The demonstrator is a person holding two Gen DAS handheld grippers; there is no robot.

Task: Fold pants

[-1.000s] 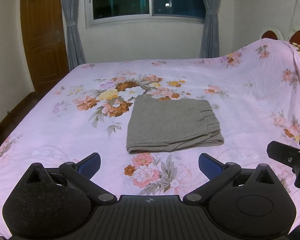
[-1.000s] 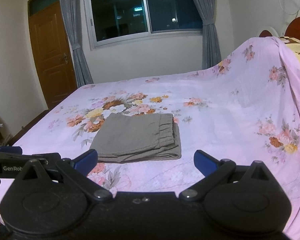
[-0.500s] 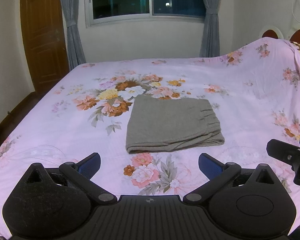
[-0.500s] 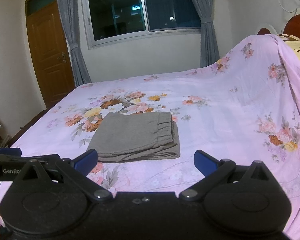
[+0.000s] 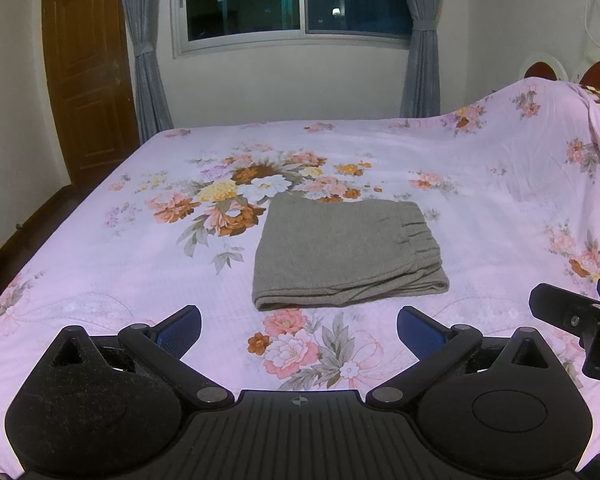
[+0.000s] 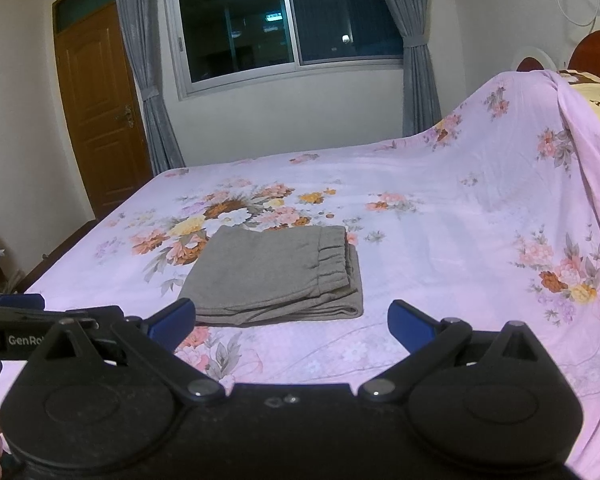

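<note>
Left wrist view: over the last second almost nothing has changed. My left gripper (image 5: pixel 299 330) and right gripper (image 6: pixel 291 320) stay spread wide and empty, hanging short of the grey knit pants (image 5: pixel 346 254), which lie folded into a compact rectangle mid-bed on the pink floral bedsheet (image 5: pixel 100 264). I judge the folding finished.

Both cameras are rising and easing back from the bed (image 5: pixel 100 272). In the left wrist view the folded pants (image 5: pixel 344 256) are sitting slightly lower in frame than a second ago, with more headboard (image 5: pixel 540 70) showing. In the right wrist view more ceiling-side window (image 6: pixel 284 20) is showing. The right gripper (image 6: pixel 292 320) is backing off slightly.
</note>
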